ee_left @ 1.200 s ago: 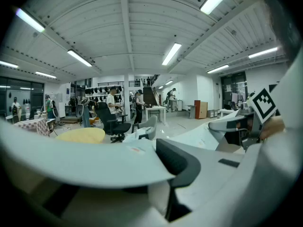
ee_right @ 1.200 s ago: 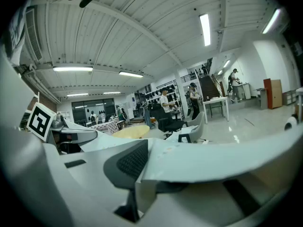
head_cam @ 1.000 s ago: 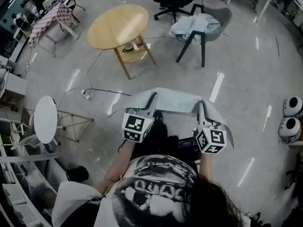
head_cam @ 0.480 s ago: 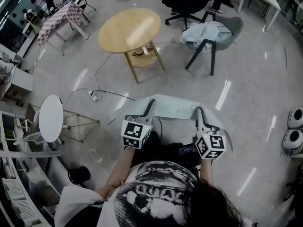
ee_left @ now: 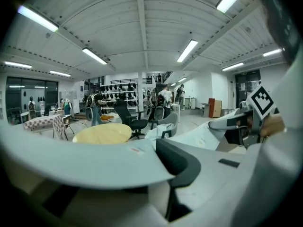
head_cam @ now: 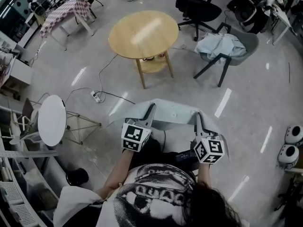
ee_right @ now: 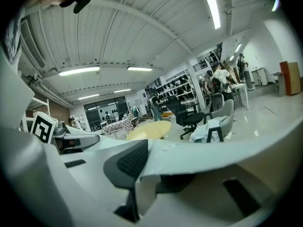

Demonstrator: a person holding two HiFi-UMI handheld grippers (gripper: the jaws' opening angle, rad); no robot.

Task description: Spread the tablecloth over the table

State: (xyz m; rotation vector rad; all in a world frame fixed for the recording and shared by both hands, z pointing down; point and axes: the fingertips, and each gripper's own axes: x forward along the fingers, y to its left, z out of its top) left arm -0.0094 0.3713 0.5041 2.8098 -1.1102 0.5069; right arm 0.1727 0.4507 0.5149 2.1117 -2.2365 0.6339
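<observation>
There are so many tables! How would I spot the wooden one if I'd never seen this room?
Look across the grey floor, straight ahead of the pale tablecloth being held up. The wooden table stands there beside a grey chair. It alone has a big round yellowish top with a shelf underneath; the white round table is smaller.

I count 2 grippers, the left gripper (head_cam: 152, 108) and the right gripper (head_cam: 197, 115), and 1 tablecloth (head_cam: 173, 111). There are 3 tables: 1 round wooden table (head_cam: 143, 34), 1 small white table (head_cam: 51, 120) and 1 table with checked cover (head_cam: 62, 15). There are 2 chairs: 1 grey chair (head_cam: 248, 39) and 1 black office chair (head_cam: 199, 8). There is also 1 power strip (head_cam: 96, 96)
</observation>
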